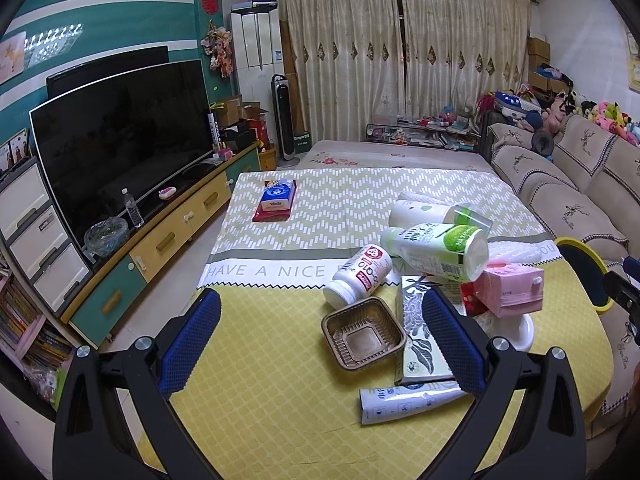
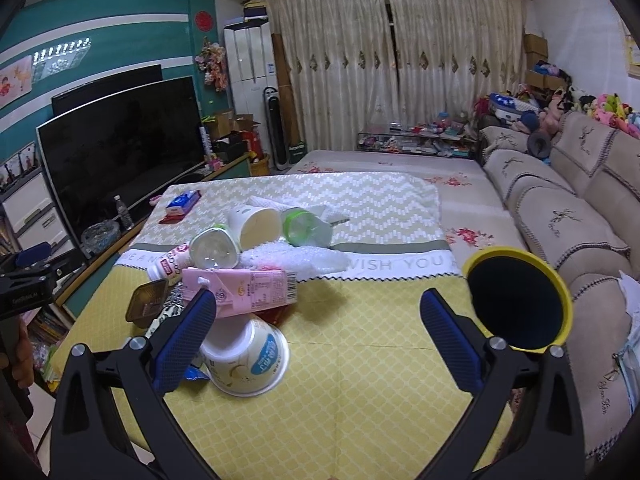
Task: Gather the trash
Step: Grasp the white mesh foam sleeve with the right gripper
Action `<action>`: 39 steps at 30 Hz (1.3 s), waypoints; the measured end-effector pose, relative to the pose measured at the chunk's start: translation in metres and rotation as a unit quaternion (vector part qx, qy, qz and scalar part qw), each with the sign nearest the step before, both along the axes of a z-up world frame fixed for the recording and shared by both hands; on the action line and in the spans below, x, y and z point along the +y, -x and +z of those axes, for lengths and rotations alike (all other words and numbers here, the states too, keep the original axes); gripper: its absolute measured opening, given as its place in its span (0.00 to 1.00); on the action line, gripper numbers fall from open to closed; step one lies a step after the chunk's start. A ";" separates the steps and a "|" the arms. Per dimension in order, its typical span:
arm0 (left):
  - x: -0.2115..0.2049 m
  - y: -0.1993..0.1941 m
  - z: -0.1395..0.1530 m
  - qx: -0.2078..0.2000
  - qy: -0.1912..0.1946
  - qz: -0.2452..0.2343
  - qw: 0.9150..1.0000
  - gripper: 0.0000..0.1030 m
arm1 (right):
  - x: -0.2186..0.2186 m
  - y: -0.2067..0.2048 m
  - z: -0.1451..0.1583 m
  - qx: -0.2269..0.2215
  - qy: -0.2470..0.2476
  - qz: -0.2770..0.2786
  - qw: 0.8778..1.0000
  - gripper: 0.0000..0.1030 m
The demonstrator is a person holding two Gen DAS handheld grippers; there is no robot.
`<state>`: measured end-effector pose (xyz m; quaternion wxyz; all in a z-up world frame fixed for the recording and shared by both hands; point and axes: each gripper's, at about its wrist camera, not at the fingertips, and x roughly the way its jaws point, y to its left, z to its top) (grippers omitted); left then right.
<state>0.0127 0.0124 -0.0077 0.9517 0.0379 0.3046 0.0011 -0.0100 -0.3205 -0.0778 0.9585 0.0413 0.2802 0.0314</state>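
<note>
on yellow cloth: mixed trash pile, toppled.

The table wears a yellow patterned cloth; on it lie a brown tray, bottles, a pink carton, and a tissue pack

Yellow and grey patterned tablecloth printed "HAVE A NICE" and, from the right wrist view, "WISH YOU", white plastic supplement bottle labelled "Q10", blue tissue pack marked "Vinda"
</note>
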 end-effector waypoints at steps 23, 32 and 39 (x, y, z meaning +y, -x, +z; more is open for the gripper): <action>-0.016 -0.060 -0.016 0.019 -0.005 -0.017 1.000 0.96 | -0.011 -0.203 -0.043 0.096 0.023 0.124 0.987 0.59; -0.034 -0.076 -0.020 0.021 -0.008 -0.041 0.999 0.96 | -0.011 -0.163 -0.035 0.117 -0.018 0.160 0.980 0.81; -0.046 -0.073 -0.014 0.014 -0.014 -0.052 0.998 0.96 | -0.001 -0.164 -0.050 0.162 -0.036 0.187 0.968 0.48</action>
